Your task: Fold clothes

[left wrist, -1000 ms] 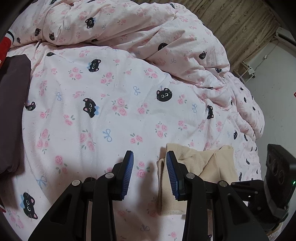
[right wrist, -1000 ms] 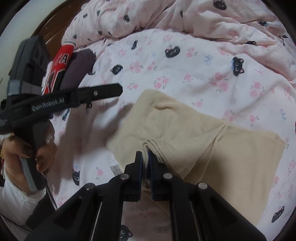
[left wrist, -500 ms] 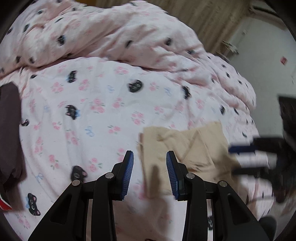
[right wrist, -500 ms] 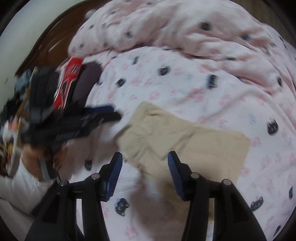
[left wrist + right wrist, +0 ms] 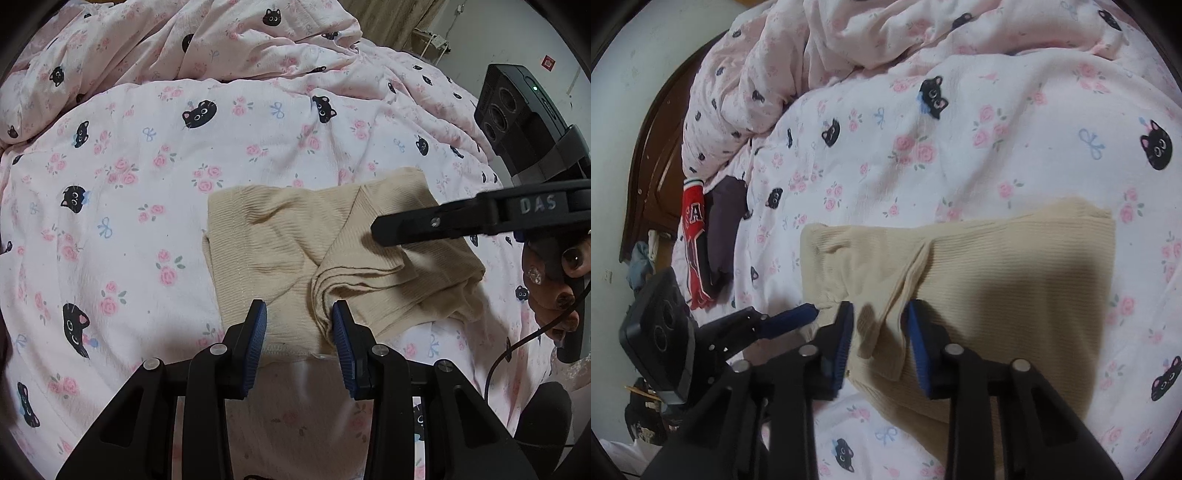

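While both grippers hang over the bed, nothing is lifted:
Garment: beige ribbed garment [image 5: 295, 243] lies partly folded on the pink cat-print duvet [image 5: 147, 166], one flap laid diagonally over the rest, bunched edge along the overlap.
Garment, right view: same beige piece [image 5: 1015, 266] flat on the duvet, shadow across its middle, thick fold ridge running down toward the camera.
Left gripper: left gripper [image 5: 299, 328] over the near hem of the garment, blue pads spread apart, cloth visible in the gap; whether either pad touches the bunched fold by the right pad I cannot tell.
Right gripper: right gripper [image 5: 879, 328] jaws closing, pads apart on either side of the fold ridge, cloth between them, not pressed.
Cross views: right gripper's black finger crosses above the garment's far-right part in the left view; left gripper's blue tip [image 5: 798, 315] sits at the garment's near-left corner.
Hand: fingers [image 5: 554, 280] wrapped on the right handle.
Side: red-and-dark clothes pile [image 5: 701, 251] near the wooden headboard [image 5: 653, 173], well apart from the garment.
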Available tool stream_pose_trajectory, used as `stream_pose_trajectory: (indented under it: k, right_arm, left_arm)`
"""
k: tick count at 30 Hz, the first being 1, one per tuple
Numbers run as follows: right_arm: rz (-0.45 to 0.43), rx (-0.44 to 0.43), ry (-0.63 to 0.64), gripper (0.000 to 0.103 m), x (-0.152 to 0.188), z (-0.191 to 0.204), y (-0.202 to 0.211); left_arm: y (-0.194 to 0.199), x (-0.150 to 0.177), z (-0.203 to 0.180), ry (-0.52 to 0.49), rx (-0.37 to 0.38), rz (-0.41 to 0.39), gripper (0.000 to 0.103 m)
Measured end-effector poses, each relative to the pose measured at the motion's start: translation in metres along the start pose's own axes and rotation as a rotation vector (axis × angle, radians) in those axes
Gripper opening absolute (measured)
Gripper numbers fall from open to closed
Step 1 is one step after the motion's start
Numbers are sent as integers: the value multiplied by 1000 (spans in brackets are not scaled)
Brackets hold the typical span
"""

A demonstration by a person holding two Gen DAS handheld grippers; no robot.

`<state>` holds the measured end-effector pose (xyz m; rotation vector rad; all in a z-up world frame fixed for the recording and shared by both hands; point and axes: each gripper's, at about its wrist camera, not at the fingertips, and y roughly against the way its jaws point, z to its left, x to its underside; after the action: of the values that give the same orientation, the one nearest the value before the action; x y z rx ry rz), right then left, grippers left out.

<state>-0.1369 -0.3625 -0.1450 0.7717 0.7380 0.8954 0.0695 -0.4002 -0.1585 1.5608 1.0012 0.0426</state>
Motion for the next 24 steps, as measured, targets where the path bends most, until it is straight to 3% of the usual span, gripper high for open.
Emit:
stream_pose_trajectory:
  k: [2,4,13,24]
  right_arm:
    - [29,23,24,10,-1,5,-8]
    - [38,38,40,8,-3,9,-11]
    - [29,-14,-5,7,-37,24,-10]
    - [139,-29,-176,11,-76,21,-58]
  left_arm:
    - [0,1,1,0,1,3,32]
    - [0,2,1,-3,-1,7,32]
    - [-5,4,4,10,4,26,32]
    - [-2,4,13,37,22,44,32]
